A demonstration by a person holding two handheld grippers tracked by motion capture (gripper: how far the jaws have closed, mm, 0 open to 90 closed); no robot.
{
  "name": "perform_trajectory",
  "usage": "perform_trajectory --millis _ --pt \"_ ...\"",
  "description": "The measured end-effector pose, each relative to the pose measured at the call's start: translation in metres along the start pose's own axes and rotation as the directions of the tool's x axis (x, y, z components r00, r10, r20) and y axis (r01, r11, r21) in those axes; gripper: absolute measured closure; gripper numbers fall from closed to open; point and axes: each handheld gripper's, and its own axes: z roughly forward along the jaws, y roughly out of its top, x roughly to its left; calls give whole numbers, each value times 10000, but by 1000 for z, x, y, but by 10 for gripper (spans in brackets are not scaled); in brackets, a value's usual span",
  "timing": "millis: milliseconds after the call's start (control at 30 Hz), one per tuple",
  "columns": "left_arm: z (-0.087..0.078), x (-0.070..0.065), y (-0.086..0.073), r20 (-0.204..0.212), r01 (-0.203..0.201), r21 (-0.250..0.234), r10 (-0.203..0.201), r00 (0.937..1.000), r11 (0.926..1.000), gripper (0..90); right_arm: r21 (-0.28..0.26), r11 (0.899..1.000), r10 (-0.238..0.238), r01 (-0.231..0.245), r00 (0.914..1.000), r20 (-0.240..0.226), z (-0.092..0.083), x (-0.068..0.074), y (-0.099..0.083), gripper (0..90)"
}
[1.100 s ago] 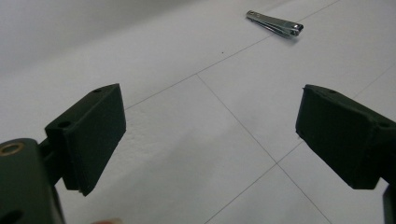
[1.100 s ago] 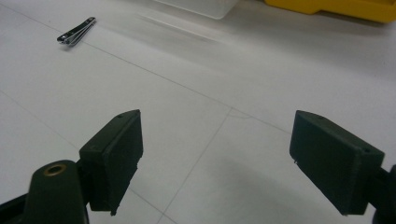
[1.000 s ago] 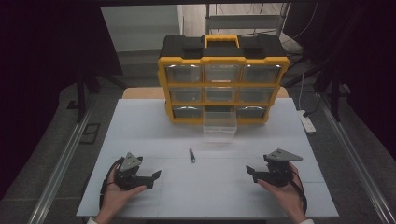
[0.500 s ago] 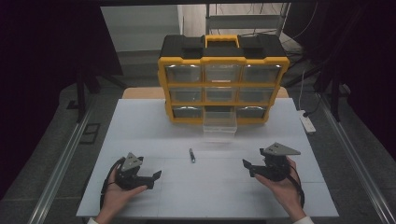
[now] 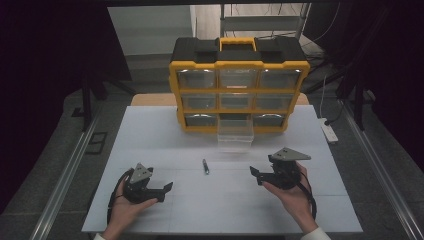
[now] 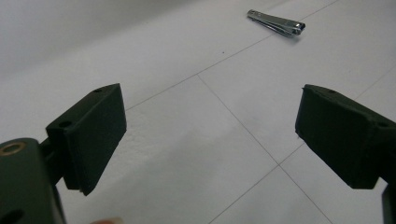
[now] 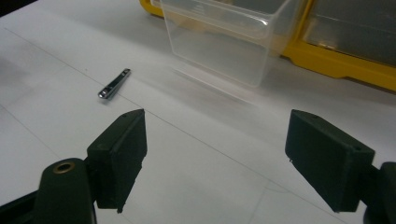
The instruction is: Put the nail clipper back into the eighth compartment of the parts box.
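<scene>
- The right hand-held gripper (image 5: pixel 256 176) has lifted off the white tabletop (image 5: pixel 150 145) and moved a little toward the middle since a second ago. The hand now holds it up in the air.
- The left hand-held gripper (image 5: pixel 167 189) has stayed where it was, low at the near left of the tabletop.
- The small shiny metal nail clipper (image 5: pixel 205 166) lies flat in the middle of the tabletop, between the two grippers. It has not moved. Nothing touches it.
- I think the right hand is starting to reach for the nail clipper, so the pick-up is only beginning.
- The right hand-held gripper's jaws stand wide apart, and they have just closed a tiny bit. Nothing is between them. In the right gripper view the nail clipper (image 7: pixel 114 84) is farther off, to the left.
- The left hand-held gripper's jaws are wide apart too and hold nothing. In its own view the nail clipper (image 6: pixel 276 22) lies far off.
- The clear plastic drawer (image 5: pixel 235 137) is pulled out from the bottom row of the yellow and black drawer box (image 5: pixel 239 65), at the far side. It looks empty.
</scene>
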Motion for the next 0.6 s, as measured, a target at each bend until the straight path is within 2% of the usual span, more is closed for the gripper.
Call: perform_trajectory --millis 167,400,600 --pt "0 0 0 14 -1 5 1 10000 10000 95 126 9999 -73 75 9999 -156 6 8 6 212" --pt "1 -1 0 35 -62 35 62 10000 10000 94 273 9996 111 -102 9994 -313 13 14 11 216" --pt "1 -1 0 23 -63 5 63 10000 10000 95 293 9996 41 -33 9996 -271 16 21 18 219"
